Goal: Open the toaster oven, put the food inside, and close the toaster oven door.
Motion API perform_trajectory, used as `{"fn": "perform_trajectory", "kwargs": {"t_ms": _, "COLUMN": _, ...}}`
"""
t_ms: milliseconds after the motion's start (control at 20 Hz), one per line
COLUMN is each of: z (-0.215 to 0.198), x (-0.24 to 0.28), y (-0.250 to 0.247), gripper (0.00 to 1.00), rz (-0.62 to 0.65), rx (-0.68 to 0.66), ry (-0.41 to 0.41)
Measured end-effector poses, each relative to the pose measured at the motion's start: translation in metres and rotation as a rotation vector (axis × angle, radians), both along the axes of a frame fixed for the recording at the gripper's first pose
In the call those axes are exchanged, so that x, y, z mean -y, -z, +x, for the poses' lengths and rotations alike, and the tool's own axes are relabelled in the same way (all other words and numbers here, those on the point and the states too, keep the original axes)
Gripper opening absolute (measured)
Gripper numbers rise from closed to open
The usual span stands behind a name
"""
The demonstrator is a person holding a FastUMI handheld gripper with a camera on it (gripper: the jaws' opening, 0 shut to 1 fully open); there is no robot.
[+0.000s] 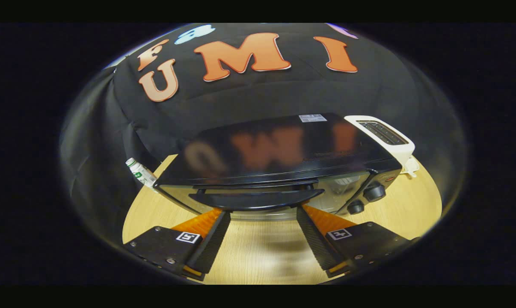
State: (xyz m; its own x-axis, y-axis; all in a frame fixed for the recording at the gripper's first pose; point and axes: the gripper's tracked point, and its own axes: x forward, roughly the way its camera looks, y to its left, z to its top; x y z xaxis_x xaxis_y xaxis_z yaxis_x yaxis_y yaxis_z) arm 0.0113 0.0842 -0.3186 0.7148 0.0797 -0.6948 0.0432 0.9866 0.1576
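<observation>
A black toaster oven (279, 149) stands on the wooden table (258, 252), just ahead of the fingers. Its glass door is closed, and a curved black handle (256, 199) runs along the door's top. Two black knobs (367, 197) sit on its right panel. My gripper (263, 210) is open. Its two ribbed black fingertips (218, 222) reach up to just under the handle, one near each end, with nothing between them. I cannot tell whether they touch the handle.
A white pop-up toaster (386, 137) stands behind the oven's right side. A small white bottle with a green label (140, 172) stands at the oven's left corner. Bare table lies between the fingers and to the right of the oven.
</observation>
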Motion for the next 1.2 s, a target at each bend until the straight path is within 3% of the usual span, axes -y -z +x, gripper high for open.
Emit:
{"fn": "perform_trajectory", "kwargs": {"t_ms": 250, "z": -0.01, "x": -0.003, "y": -0.061, "gripper": 0.94, "rz": 0.016, "rx": 0.116, "ry": -0.054}}
{"fn": "perform_trajectory", "kwargs": {"t_ms": 650, "z": -0.003, "x": 0.016, "y": -0.214, "gripper": 0.99, "rz": -0.044, "rx": 0.468, "ry": -0.127}}
{"fn": "perform_trajectory", "kwargs": {"t_ms": 1200, "z": -0.025, "x": 0.057, "y": -0.339, "gripper": 0.99, "rz": -0.125, "rx": 0.7, "ry": -0.094}}
